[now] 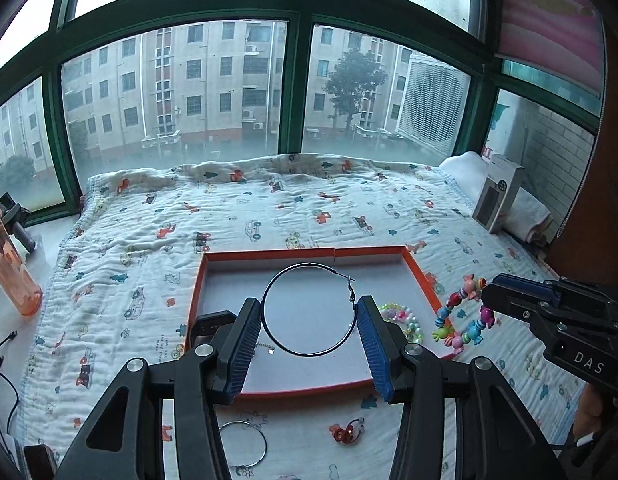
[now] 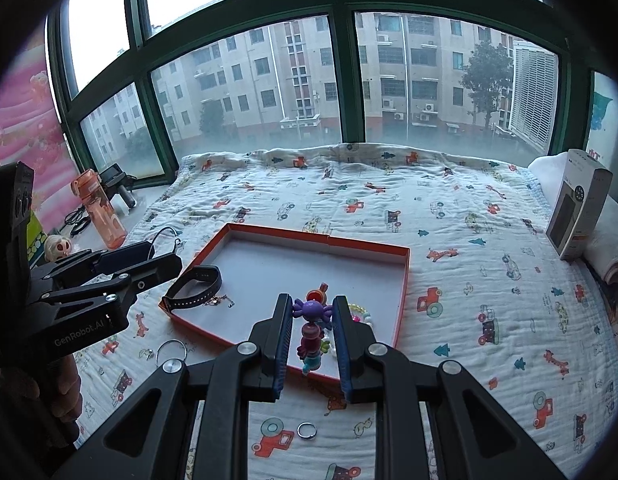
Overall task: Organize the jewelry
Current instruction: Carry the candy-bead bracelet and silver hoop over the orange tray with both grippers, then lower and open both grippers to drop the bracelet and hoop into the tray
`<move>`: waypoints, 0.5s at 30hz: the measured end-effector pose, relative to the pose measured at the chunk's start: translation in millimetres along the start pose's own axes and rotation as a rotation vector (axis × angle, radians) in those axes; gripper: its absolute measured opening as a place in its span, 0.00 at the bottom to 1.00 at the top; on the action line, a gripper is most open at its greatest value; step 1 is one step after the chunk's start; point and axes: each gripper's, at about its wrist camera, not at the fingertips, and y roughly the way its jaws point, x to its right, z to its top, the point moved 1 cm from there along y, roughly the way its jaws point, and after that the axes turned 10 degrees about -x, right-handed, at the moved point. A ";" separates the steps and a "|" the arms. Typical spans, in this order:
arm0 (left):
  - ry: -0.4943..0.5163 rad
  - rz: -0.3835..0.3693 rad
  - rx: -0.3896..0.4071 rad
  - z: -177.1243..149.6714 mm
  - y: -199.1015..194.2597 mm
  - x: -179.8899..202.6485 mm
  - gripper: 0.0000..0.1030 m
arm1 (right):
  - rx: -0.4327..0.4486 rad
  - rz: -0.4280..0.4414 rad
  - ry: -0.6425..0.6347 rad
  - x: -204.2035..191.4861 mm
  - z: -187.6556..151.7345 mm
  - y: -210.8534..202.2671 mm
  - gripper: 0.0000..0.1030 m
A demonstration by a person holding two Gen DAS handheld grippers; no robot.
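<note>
Left gripper (image 1: 309, 322) clamps a thin dark wire hoop earring (image 1: 309, 310) between ribbed blue pads, above the shallow orange-rimmed cardboard tray (image 1: 419, 268). Right gripper (image 2: 311, 330) pinches a chunky plastic bead bracelet (image 2: 311, 332), dangling over the tray's near edge.

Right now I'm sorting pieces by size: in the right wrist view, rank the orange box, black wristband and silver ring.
1. orange box
2. black wristband
3. silver ring, smallest though nearest the camera.
</note>
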 end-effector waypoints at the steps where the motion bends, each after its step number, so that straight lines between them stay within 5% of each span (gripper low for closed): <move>1: -0.005 0.010 0.005 2.3 1.7 -1.2 0.51 | 0.002 0.002 0.001 0.5 2.1 1.3 0.22; 15: -0.059 0.061 -0.027 18.9 49.3 -16.2 0.51 | -0.034 0.024 0.019 9.6 14.4 31.8 0.22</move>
